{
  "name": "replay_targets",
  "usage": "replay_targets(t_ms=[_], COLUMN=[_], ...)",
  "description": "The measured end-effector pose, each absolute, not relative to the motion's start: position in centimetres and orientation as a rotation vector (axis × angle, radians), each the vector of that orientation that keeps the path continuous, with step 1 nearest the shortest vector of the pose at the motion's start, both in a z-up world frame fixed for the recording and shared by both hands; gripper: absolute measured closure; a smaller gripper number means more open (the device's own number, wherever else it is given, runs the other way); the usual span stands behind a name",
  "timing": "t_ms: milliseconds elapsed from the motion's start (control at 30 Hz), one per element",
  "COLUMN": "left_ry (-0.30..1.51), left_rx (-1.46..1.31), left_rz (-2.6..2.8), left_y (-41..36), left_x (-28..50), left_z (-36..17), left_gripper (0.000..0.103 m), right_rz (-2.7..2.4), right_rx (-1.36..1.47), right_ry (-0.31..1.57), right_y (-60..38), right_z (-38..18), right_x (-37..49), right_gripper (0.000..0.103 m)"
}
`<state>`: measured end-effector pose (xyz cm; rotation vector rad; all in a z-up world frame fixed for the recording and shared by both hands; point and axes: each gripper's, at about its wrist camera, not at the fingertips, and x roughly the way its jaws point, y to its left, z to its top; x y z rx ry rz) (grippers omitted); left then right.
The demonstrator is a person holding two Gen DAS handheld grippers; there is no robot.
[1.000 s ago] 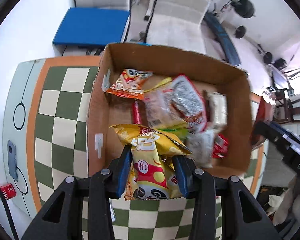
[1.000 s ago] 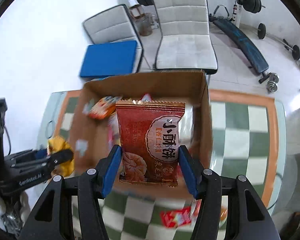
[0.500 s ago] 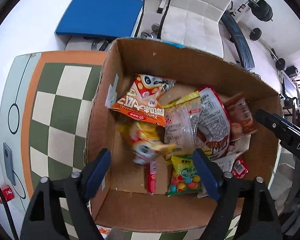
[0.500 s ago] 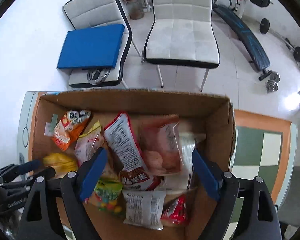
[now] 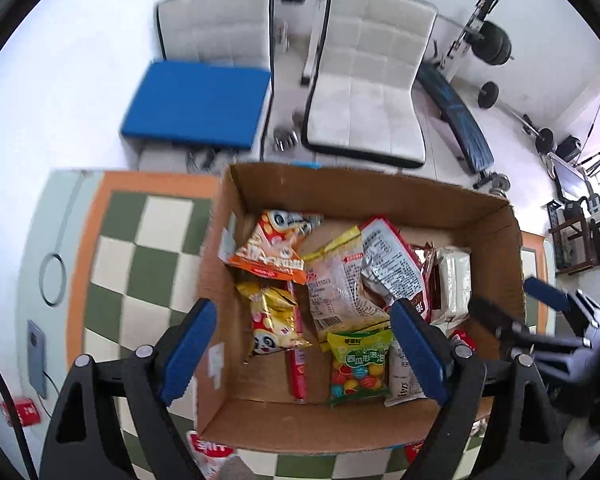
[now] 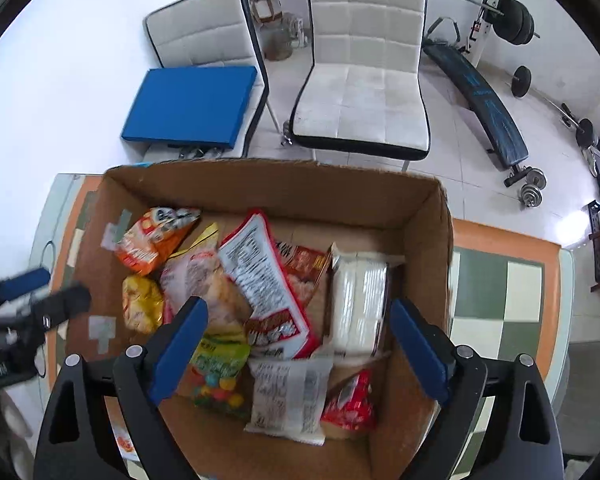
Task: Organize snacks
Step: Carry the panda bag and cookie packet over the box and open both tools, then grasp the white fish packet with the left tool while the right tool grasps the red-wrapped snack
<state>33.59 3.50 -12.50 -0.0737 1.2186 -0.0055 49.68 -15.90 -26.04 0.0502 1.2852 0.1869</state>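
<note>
Over cardboard box (image 5: 380,196): both tongs (image 5: 304,344) (image 6: 298,340) spread apart, empty; lower snack packets (image 6: 284,396) half-buried.

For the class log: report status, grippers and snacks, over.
Left gripper open, empty. Right gripper open, empty. Snacks piled in cardboard box, panda packet inside. Nothing blocking.

In my box (image 5: 416,204), the panda packet (image 5: 274,320) lies left of the gumball bag (image 5: 358,364); my phone (image 5: 37,354), I think, sits far left on the table (image 5: 112,256).
</note>
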Motion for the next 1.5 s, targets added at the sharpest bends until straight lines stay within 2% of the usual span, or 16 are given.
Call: replay_targets(t_ms=[167,467,867,1067,1500], left_ry=[1.136,1.110,1.081,1.162,1.362], left_rx=[-0.096,-0.099,-0.086,-0.101,-0.177], left_rz=[-0.037,-0.049,-0.006,0.025,0.155], left_y=[3.5,3.4,3.8,4.6,8.5], left_x=[30.5,24.9,18.2,16.5,14.9], left_z=[-10.7,-9.4,-8.4,-11.5,-19.8], left_gripper=[0.014,0.014,0.014,0.014,0.014], right_rz=[0.172,0.079,0.057,0.031,-0.066], right_rx=[0.082,0.060,0.084,0.146,0.422], right_ry=[1.257,1.109,1.055,1.136,1.363], right_y=[-16.3,-17.1,-17.8,-19.1,-24.5], right_z=[-24.5,-19.9,-16.3,-18.8,-29.2], right_x=[45.5,37.9,30.6,28.5,26.2], right_gripper=[0.008,0.007,0.007,0.007,0.006])
